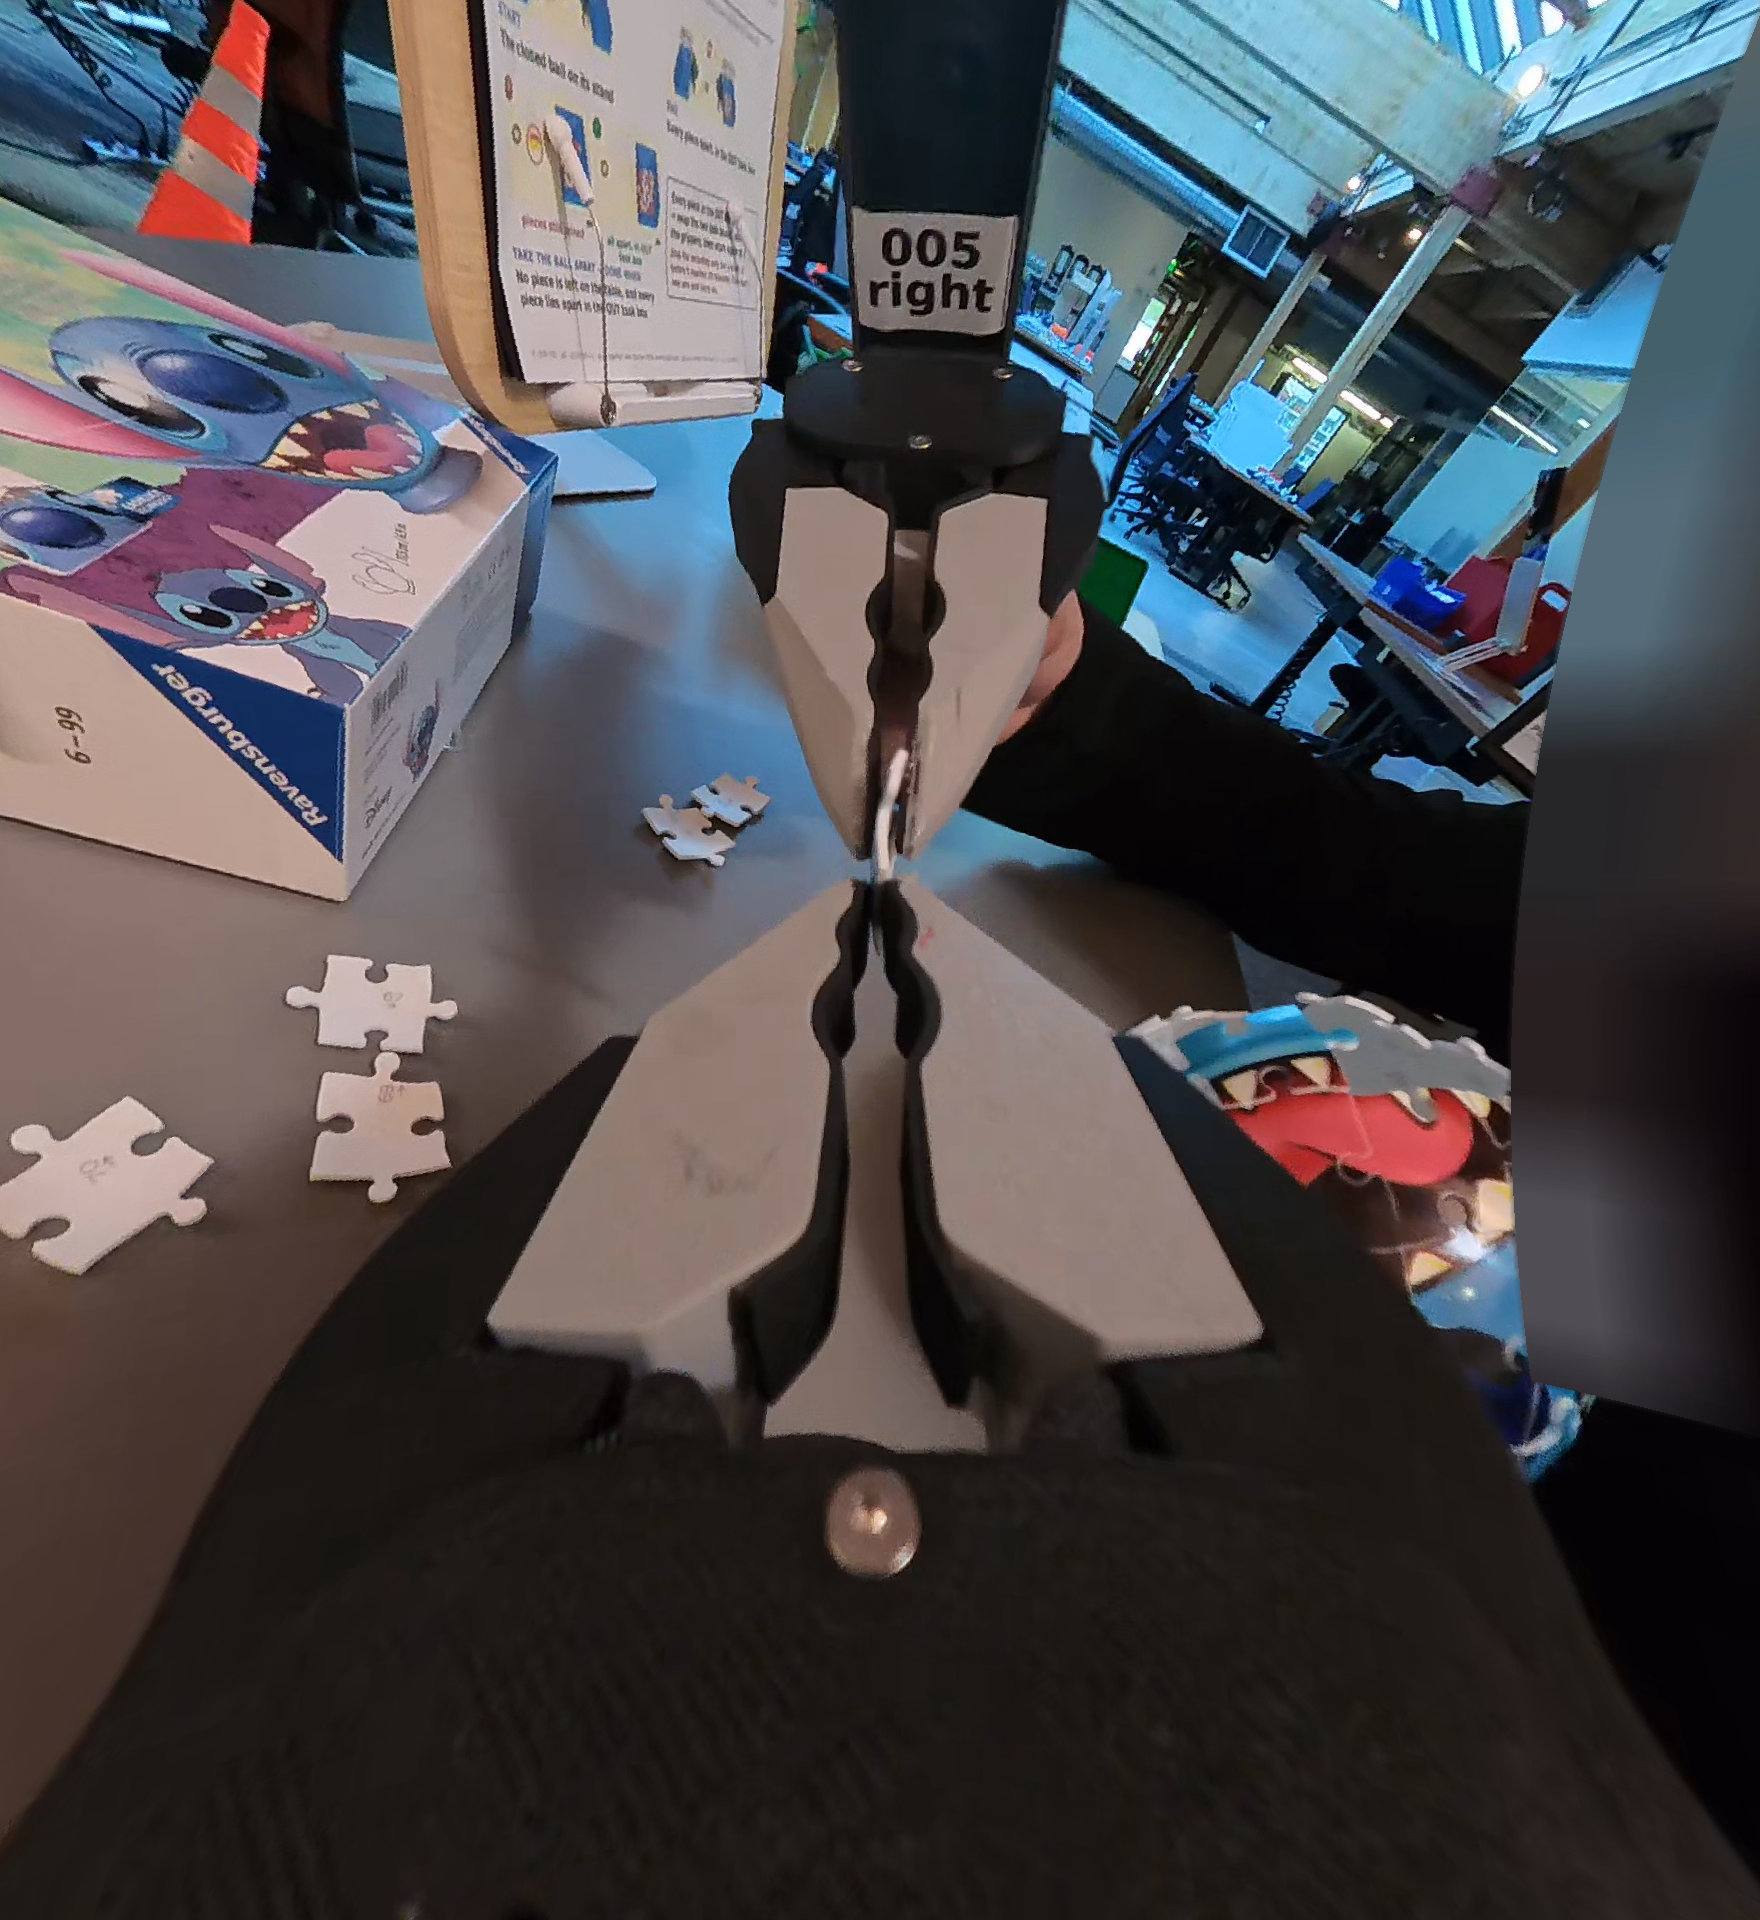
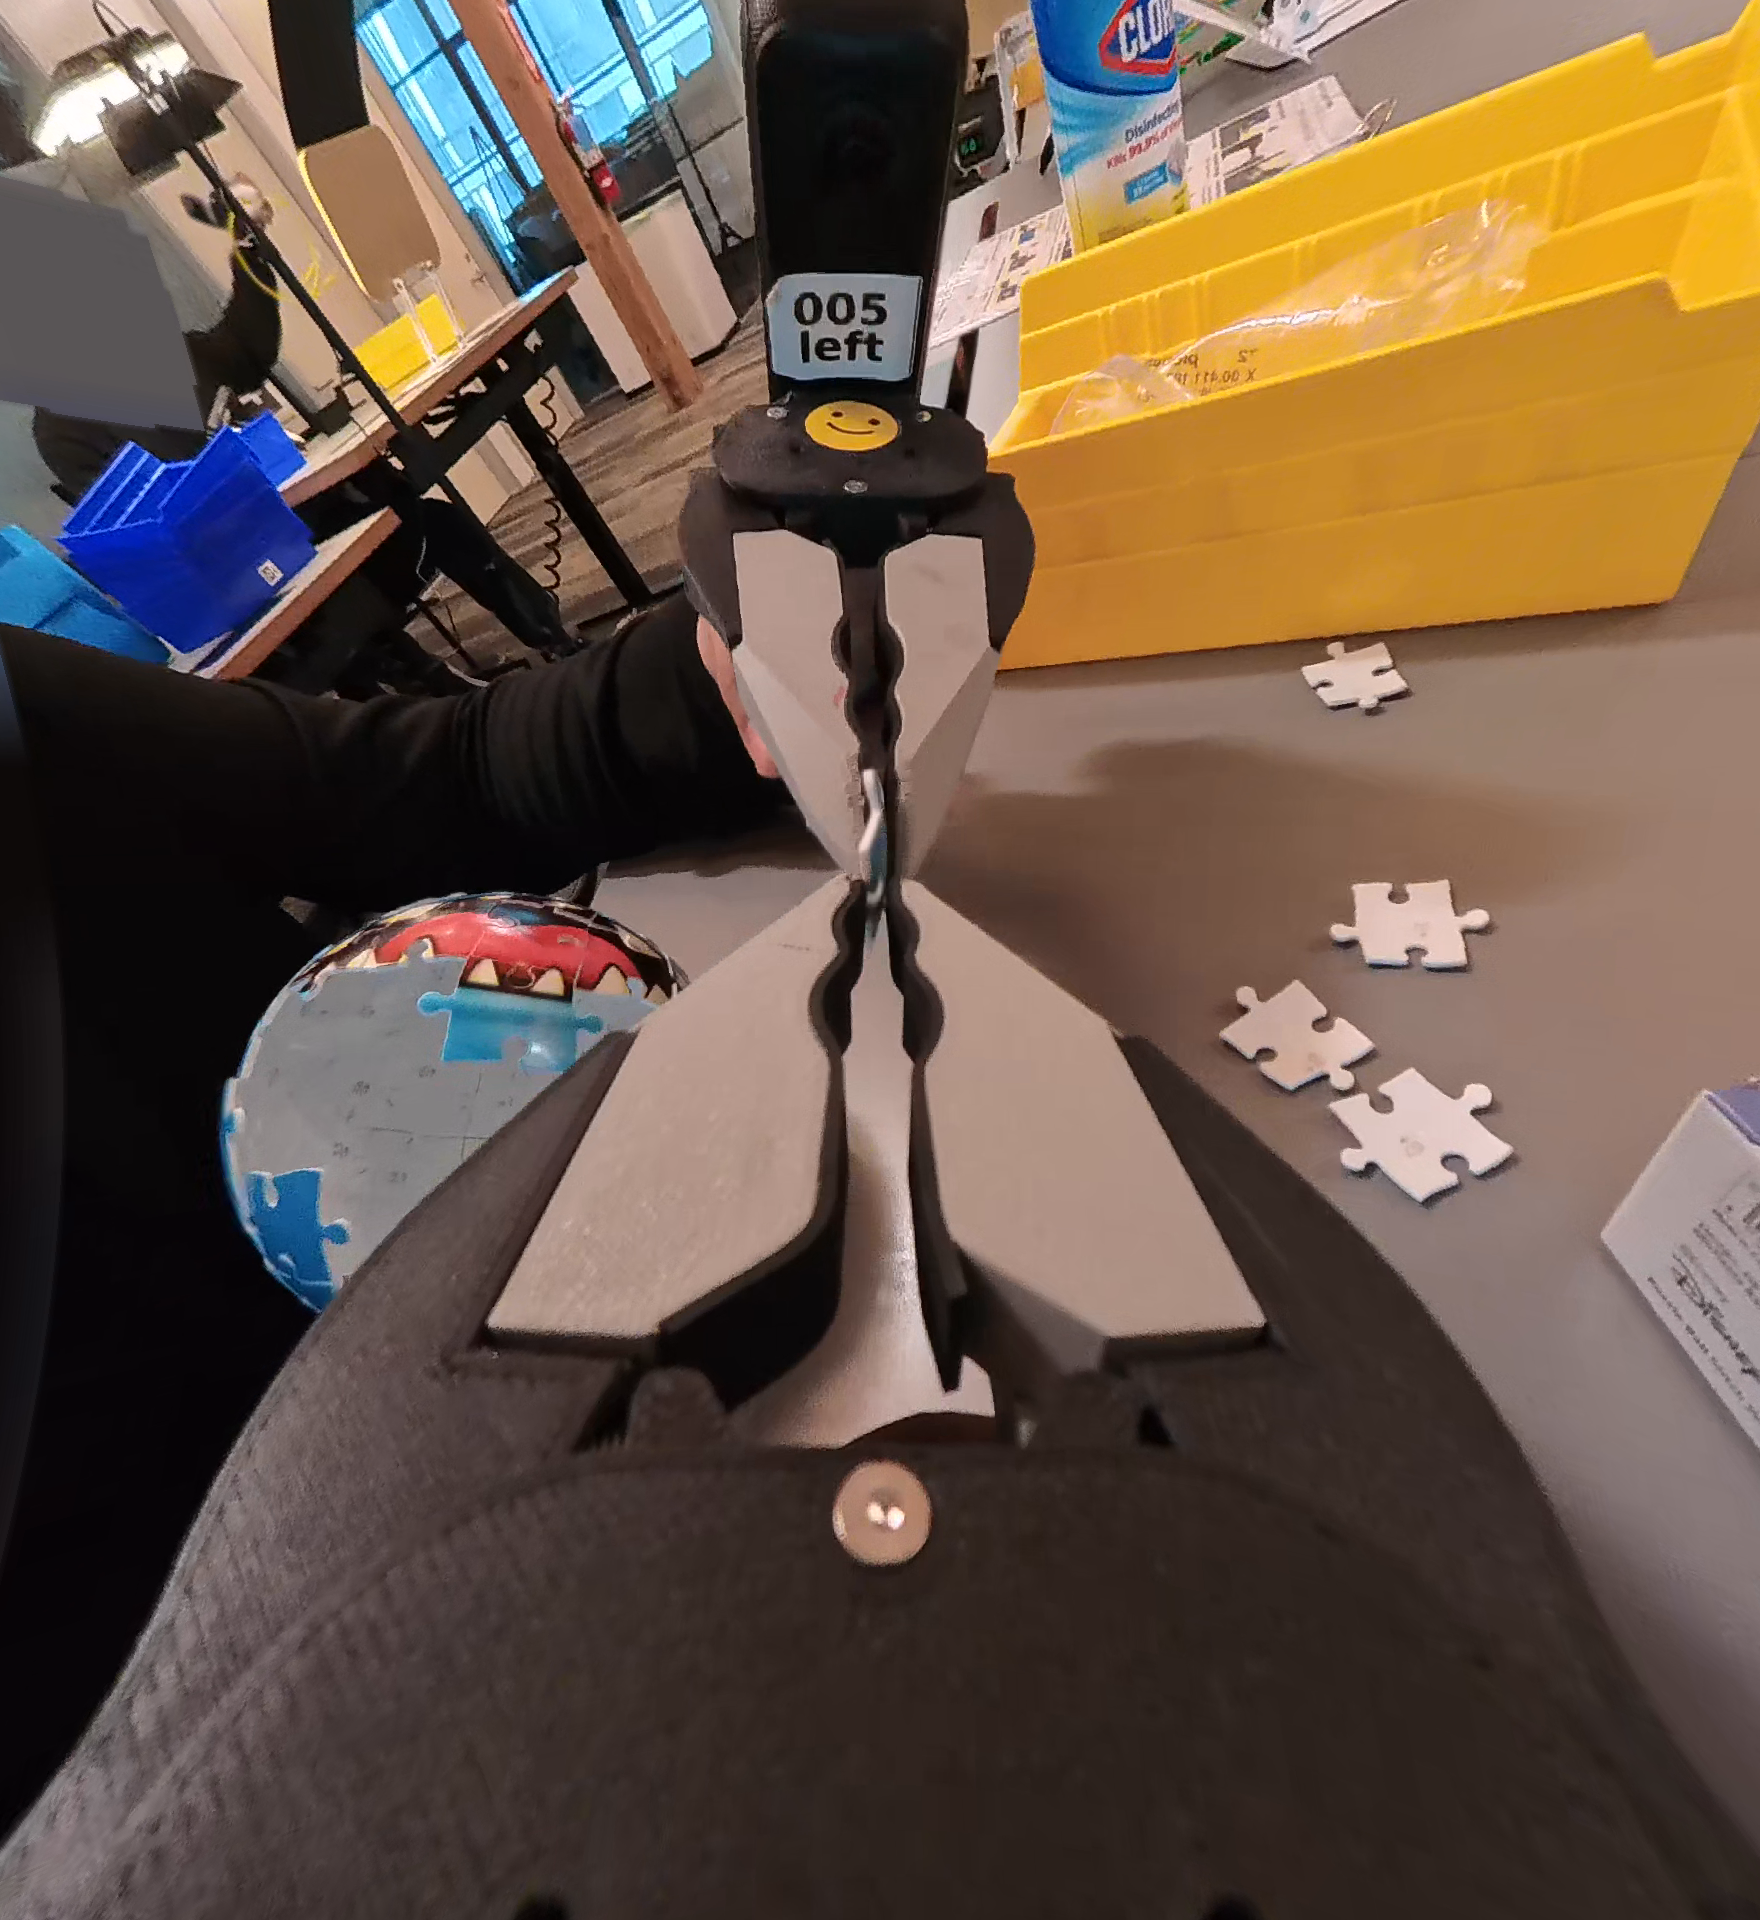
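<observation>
My left gripper and my right gripper meet tip to tip above the grey table. Both are shut on a thin puzzle piece seen edge-on, which also shows in the right wrist view. Whether it is one piece or two joined ones I cannot tell. The right gripper faces me in the left wrist view, and the left gripper faces me in the right wrist view. A partly built puzzle ball with a toothy mouth sits below the grippers; it also shows in the left wrist view.
Loose white-backed pieces lie on the table. A cartoon puzzle box, a yellow bin, a wooden-backed instruction board and a wipes canister stand around. A person's black sleeves reach in. My two grippers' fingertips are within a few centimetres of each other.
</observation>
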The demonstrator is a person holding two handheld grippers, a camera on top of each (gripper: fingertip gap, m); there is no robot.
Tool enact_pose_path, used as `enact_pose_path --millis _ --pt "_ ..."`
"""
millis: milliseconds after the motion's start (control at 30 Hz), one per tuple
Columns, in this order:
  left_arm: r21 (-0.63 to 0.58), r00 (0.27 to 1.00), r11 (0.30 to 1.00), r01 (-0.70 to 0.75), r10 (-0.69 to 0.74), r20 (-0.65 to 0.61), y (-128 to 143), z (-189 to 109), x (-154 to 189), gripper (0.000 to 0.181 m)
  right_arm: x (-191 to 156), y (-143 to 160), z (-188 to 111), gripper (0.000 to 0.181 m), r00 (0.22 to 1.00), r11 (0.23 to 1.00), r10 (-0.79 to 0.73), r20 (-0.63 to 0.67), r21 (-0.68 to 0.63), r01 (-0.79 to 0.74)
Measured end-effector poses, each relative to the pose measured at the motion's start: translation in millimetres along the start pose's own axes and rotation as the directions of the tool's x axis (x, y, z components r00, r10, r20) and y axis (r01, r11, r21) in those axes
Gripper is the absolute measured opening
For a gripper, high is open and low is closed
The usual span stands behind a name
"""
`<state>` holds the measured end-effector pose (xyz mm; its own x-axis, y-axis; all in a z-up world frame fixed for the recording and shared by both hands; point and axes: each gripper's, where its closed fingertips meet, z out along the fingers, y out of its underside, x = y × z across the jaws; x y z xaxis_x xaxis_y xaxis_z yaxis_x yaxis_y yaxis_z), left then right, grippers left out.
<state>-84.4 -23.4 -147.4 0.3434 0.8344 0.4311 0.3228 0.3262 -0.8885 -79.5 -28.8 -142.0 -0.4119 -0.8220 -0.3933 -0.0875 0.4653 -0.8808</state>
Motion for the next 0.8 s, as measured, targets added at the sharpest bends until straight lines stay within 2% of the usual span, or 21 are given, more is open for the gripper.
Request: enact_pose_path --millis 133,233,333,400,533,600,667,800 --pt "0.000 1.000 1.000 0.020 -0.020 -0.003 0 -2 0 0.000 2 2 -1 0.001 1.000 1.000 -0.004 -0.009 -0.008 0.004" --pt "-0.029 1.000 0.999 0.022 -0.022 0.017 5 -1 -3 0.000 6 2 -3 0.010 0.999 1.000 -0.010 -0.033 -0.014 0.010" --pt "-0.039 1.000 0.999 0.021 -0.020 0.021 6 0 -3 0.000 6 2 -3 0.009 0.999 1.000 -0.015 -0.034 -0.013 0.015" --pt "-0.056 0.999 0.998 0.013 -0.011 0.038 9 1 -5 0.000 7 3 -2 0.000 0.998 0.999 -0.047 -0.049 -0.021 0.046" --pt "-0.056 0.998 0.998 0.019 -0.016 0.056 9 0 -8 0.001 11 3 -4 0.000 0.988 0.994 -0.107 -0.108 -0.029 0.104" --pt "-0.049 0.999 0.999 0.023 -0.021 0.044 5 -5 -6 0.005 12 3 -7 0.000 0.988 0.995 -0.099 -0.115 -0.021 0.097" --pt "-0.011 0.998 1.000 0.014 -0.013 0.054 -3 -16 -6 0.016 12 6 -9 0.000 0.990 0.997 -0.082 -0.116 -0.009 0.081" --pt "0.049 0.999 0.999 0.008 -0.010 0.051 -12 -33 -7 0.013 7 12 -12 0.000 0.991 0.998 -0.068 -0.117 0.006 0.069"
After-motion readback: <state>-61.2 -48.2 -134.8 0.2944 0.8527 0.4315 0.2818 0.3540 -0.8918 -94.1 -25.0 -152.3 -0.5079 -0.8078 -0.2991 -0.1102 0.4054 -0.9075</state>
